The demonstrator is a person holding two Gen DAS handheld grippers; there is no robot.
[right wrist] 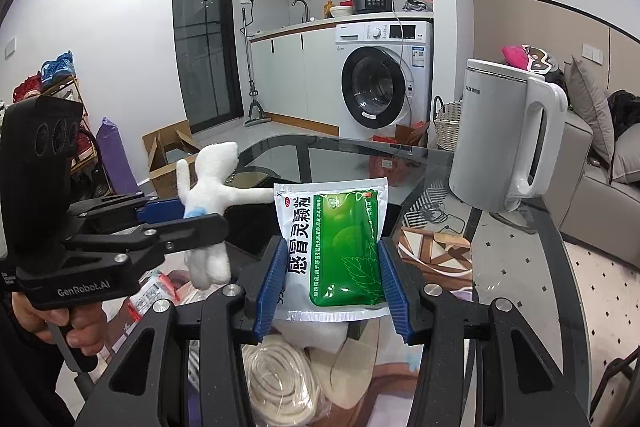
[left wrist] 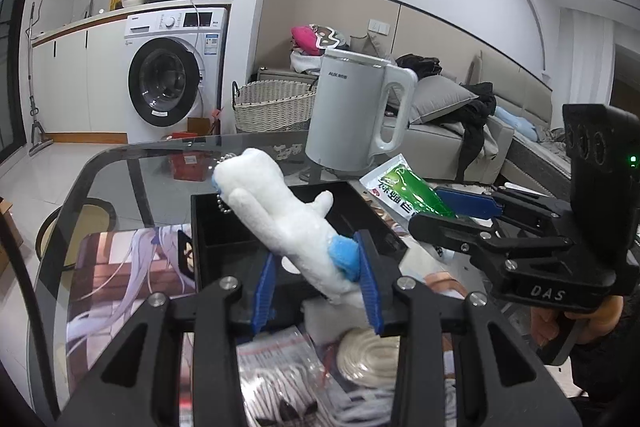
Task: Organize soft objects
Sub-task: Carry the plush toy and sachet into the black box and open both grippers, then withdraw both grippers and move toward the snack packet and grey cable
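Coiled cord (right wrist: 280, 383) partly hidden behind gripper frame, cut by lower edge. Packet (left wrist: 404, 193) half covered by right gripper (left wrist: 448, 215). Small print on packet illegible.

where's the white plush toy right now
The white plush toy is clamped in the left gripper, held above the black tray, left of the green sachet in the right gripper.

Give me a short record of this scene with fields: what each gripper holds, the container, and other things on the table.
left gripper: shut on plush toy, white with blue patch, held above the tray
right gripper: shut on sachet, green and white, held by its side edges
tray: black, on the glass table
kettle: white, upright, beyond the tray
below grippers: rope coil, bagged items
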